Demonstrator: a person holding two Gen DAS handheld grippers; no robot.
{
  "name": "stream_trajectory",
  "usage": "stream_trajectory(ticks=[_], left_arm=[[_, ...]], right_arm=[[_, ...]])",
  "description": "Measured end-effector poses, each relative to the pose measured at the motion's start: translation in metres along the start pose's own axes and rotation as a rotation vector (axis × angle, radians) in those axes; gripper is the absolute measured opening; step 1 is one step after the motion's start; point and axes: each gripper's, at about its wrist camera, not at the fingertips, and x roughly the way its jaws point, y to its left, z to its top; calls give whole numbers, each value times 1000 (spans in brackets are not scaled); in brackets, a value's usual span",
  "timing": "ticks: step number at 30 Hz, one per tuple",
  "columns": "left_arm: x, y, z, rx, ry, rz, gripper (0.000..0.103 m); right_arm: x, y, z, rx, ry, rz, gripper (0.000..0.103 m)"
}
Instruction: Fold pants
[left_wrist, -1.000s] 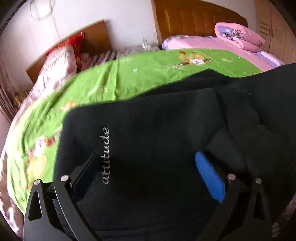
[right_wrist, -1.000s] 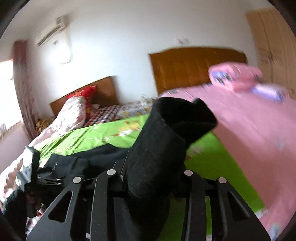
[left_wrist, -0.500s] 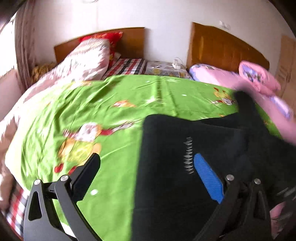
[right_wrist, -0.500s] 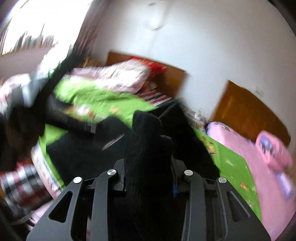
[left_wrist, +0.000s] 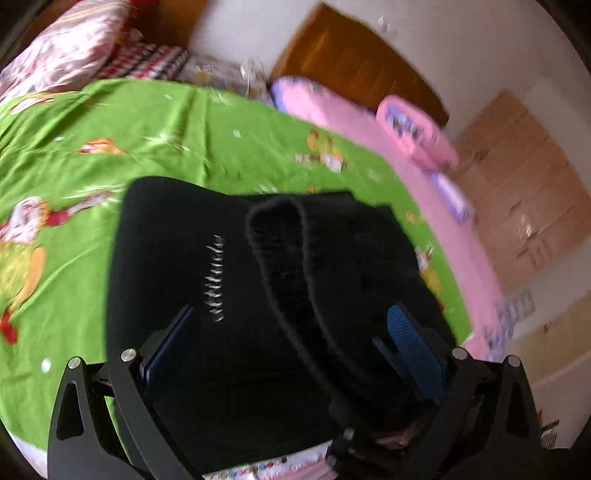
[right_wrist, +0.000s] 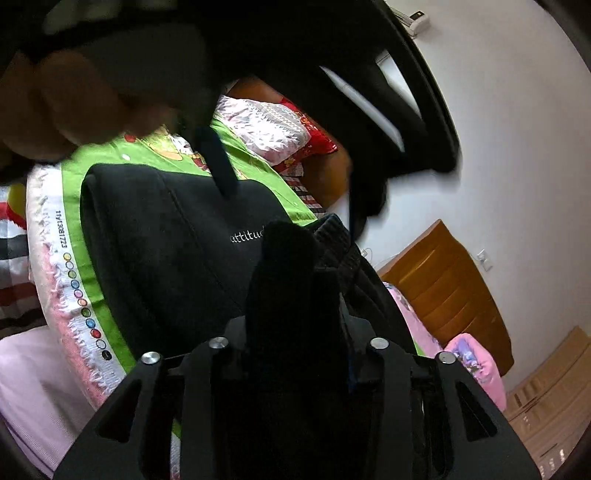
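Pants (left_wrist: 236, 280) on green sheet (left_wrist: 92, 155); left tool (left_wrist: 295, 332) spread; right tool (right_wrist: 295, 332) loosening around cuff

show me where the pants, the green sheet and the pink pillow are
pants (left_wrist: 207, 288), left wrist view, on the flat black cloth beside the white lettering
green sheet (left_wrist: 110, 147), left wrist view, on bare cloth left of the pants
pink pillow (left_wrist: 413, 127), left wrist view, on its top face

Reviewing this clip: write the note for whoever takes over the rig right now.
Left gripper: open, empty, over the black fleece pants with white lettering.
Right gripper: jaws have just been opening, ribbed black leg end between them; grip unclear.
Pants lie on the green cartoon bedsheet.
Done: one leg laid across the pants' body.
Left: release it, flatten, finish the folds.
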Motion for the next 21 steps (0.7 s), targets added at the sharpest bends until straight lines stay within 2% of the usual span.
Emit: stream_trajectory(ticks=[1,3,5,8,10,12,14,17,19,21], left_arm=[[7,-1,1,4,16,11,101],[20,-5,4,11,51,17,101],[27,-8,2,13,66,23,101],[36,-10,-2,18,87,29,101],[37,-14,-8,28,83,73,101],[32,-16,-15,15,57,87,101],[25,-13,-21,-24,33,67,101],[16,-6,-31,-77,4,53,101],[13,-6,-35,-78,6,50,101],[10,-8,-37,-83,1,52,101]], right_arm=[[-4,1,4,4,-11,24,51],[-10,-4,3,32,-24,43,75],[-17,-21,-3,96,-11,101,81],[-27,-52,-22,238,9,209,81],[-38,-82,-42,400,-1,347,81],[-44,-107,-60,541,-20,440,80],[-44,-127,-74,635,-6,458,79],[-37,-137,-80,658,30,474,74],[-31,-131,-81,620,59,530,74],[-30,-122,-79,573,50,539,74]])
